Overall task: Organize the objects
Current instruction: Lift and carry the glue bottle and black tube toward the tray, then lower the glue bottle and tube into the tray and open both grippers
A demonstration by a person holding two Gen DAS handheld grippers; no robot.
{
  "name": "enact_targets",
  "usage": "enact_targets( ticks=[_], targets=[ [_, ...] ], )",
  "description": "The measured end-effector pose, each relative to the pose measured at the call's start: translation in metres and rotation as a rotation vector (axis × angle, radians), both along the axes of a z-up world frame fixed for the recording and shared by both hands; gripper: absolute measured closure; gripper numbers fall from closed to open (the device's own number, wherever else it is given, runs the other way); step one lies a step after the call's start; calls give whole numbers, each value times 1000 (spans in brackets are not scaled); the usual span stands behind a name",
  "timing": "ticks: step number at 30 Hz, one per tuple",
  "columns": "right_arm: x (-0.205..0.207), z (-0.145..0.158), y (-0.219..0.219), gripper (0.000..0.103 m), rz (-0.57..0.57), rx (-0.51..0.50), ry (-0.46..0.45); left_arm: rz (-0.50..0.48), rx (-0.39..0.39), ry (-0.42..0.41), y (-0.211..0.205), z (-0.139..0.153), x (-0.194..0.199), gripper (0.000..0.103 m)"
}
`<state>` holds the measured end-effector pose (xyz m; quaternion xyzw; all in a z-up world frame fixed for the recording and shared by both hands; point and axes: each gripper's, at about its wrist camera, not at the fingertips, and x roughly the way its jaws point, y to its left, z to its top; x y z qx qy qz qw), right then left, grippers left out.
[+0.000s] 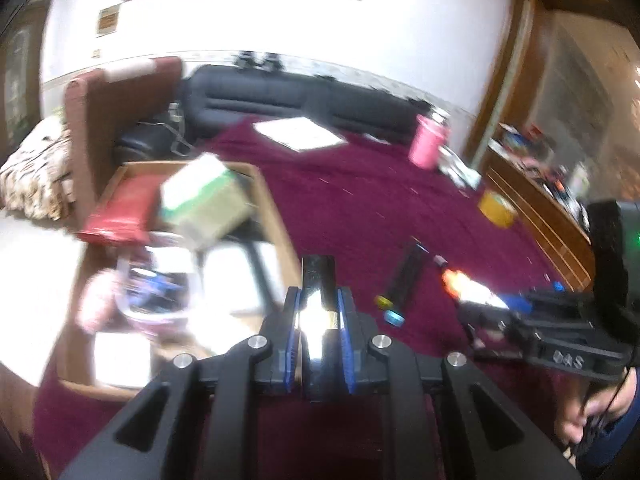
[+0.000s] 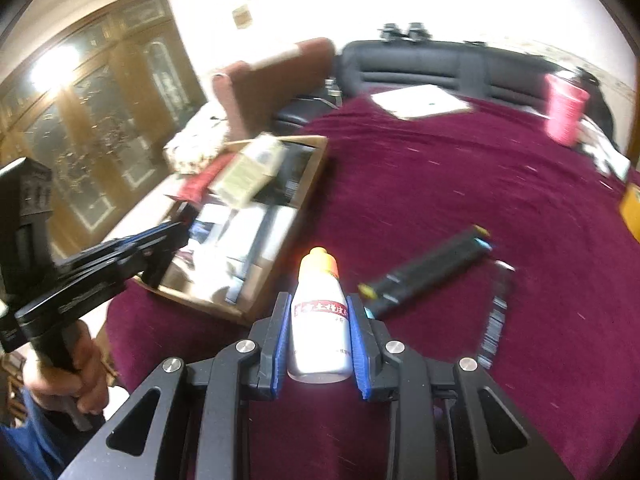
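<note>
My left gripper (image 1: pixel 318 316) has its blue-padded fingers (image 1: pixel 345 332) pinching a flat, glossy black bar (image 1: pixel 317 280) that stands up between them, glare washing out its lower part; it hangs over the near corner of an open brown cardboard box (image 1: pixel 276 216) on the maroon-clothed tabletop (image 1: pixel 360 200); inside the box sit a green-and-white carton (image 1: pixel 204 200), tilted, a red flat packet (image 1: pixel 120 212) and a clear round container (image 1: pixel 156 280), all blurred. My right gripper (image 2: pixel 319 320) has its fingers (image 2: pixel 357 344) clamped on a white plastic bottle with an orange cap (image 2: pixel 318 312), upright between the pads, above the cloth just beside the same box (image 2: pixel 308 184). A long black remote-like bar (image 2: pixel 432 268) lies on the cloth to the right of the bottle, near a small dark flat strip (image 2: pixel 498 308); well apart, at the far edge, stand a pink cup (image 2: pixel 564 108) and a white sheet of paper (image 2: pixel 420 100); a yellow object (image 1: pixel 496 208) sits near the right edge.
</note>
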<state>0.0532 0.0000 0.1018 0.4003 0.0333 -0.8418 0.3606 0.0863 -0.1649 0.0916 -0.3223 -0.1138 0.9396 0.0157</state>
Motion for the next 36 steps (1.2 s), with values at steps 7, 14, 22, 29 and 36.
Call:
enact_targets(
  ticks=[7, 14, 22, 29, 36],
  targets=[
    [-12, -17, -81, 73, 83, 10, -50, 122, 32, -29, -57, -9, -8, 86],
    [-29, -41, -115, 73, 76, 58, -71, 142, 60, -74, -76, -30, -17, 86],
    [-35, -49, -115, 72, 89, 48, -111, 124, 74, -98, -77, -43, -24, 86],
    [-31, -35, -101, 71, 98, -2, -92, 130, 73, -96, -76, -41, -22, 65],
    [-32, -22, -53, 71, 45, -63, -106, 126, 52, -79, -64, -27, -15, 61]
  ],
)
